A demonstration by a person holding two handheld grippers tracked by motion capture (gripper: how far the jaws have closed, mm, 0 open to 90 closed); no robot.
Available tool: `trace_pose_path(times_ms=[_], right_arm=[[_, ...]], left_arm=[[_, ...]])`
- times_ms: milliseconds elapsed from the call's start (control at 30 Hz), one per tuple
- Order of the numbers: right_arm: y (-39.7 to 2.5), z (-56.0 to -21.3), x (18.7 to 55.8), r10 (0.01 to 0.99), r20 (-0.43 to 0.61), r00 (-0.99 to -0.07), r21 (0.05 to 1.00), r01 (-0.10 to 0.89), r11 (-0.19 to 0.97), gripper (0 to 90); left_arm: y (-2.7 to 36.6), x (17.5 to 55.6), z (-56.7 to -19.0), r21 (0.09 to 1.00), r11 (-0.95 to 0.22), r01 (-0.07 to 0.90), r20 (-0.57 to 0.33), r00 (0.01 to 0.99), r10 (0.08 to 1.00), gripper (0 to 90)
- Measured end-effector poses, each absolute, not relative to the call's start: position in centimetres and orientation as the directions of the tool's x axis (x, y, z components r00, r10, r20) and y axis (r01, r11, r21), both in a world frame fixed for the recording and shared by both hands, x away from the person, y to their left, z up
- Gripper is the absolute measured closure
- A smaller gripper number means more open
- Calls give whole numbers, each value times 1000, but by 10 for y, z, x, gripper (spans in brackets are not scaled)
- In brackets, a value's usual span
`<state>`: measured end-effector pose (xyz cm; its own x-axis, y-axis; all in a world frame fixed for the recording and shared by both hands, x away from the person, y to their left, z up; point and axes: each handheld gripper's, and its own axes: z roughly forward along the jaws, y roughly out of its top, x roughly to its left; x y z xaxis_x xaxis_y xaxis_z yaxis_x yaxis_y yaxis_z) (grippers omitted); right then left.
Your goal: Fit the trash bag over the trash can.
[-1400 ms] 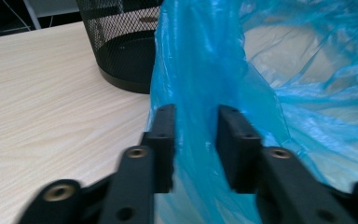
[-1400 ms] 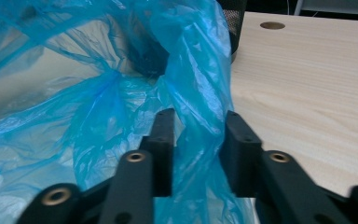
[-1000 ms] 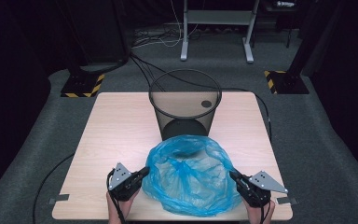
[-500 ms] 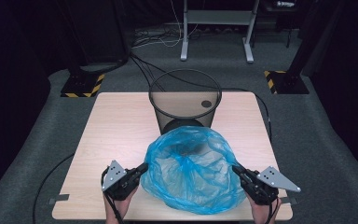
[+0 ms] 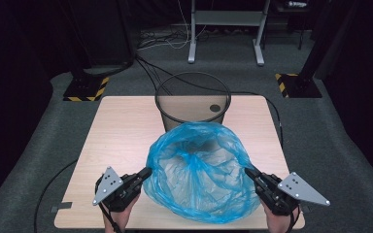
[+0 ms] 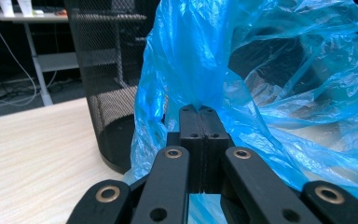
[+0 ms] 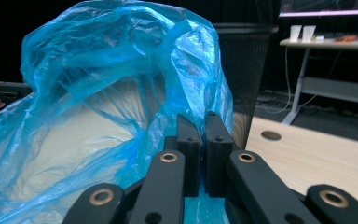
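I'm looking down on a pale wood-grain table (image 5: 121, 141) standing on grey carpet (image 5: 39, 126), with darkness all round the edges of the room. Two black stand bases with yellow-and-black hazard stripes (image 5: 85, 90) sit on the floor at the table's far corners, cables (image 5: 148, 73) snake across the carpet behind, and a grey metal frame (image 5: 226, 29) stands at the back.

At the far edge of the table, a black mesh wastebasket (image 5: 193, 99), upright. Just in front of it, the blue plastic bag (image 5: 199, 172), its mouth pulled wide open between my two tools, its far rim touching or overlapping the basket from up here.

My left gripper (image 5: 144, 174) has the bag's left edge, my right gripper (image 5: 248, 173) the right edge, one at each side near the table's front.

Now the left gripper view: jaws pressed flat together, a pinch of blue film rising from between the tips (image 6: 199, 109). Clamped on the bag, clear as day. It also gives me the basket's mesh wall (image 6: 109, 70) close behind the bag.

The right gripper view (image 7: 200, 119): jaws nearly together, a thin slit between them, blue plastic bunched at their base and alongside. It adds a round hole in the tabletop (image 7: 271, 135), and a desk with two white cups (image 7: 301, 32) under a lit screen (image 7: 326, 7).
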<state>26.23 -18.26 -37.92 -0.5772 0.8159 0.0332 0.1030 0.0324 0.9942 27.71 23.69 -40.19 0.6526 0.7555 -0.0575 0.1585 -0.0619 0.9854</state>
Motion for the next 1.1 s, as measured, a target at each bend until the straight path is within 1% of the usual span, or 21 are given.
trace_pose_path(times_ms=[200,333,433,533,767,1100], right_arm=[[-181,-371,265,823,18,-568,997,67,25,880],[-180,-368,269,830,16,-558,1000,27,0,879],[-178,-367,273,843,13,-538,1000,-17,-26,880],[-176,-364,277,844,23,-535,998,-39,-52,883],[-172,-344,275,849,6,-528,991,-112,-77,886],[-167,-326,287,859,-2,-512,972,-202,-118,890]], left_arm=[[239,278,-393,992,-35,119,-49,634,772,900],[240,282,-387,996,15,82,-62,610,790,900],[240,286,-383,997,46,66,-77,604,794,900],[238,289,-377,997,58,56,-80,607,790,900],[235,287,-354,997,74,-10,-53,609,791,900],[231,296,-332,988,136,-71,-67,598,799,900]])
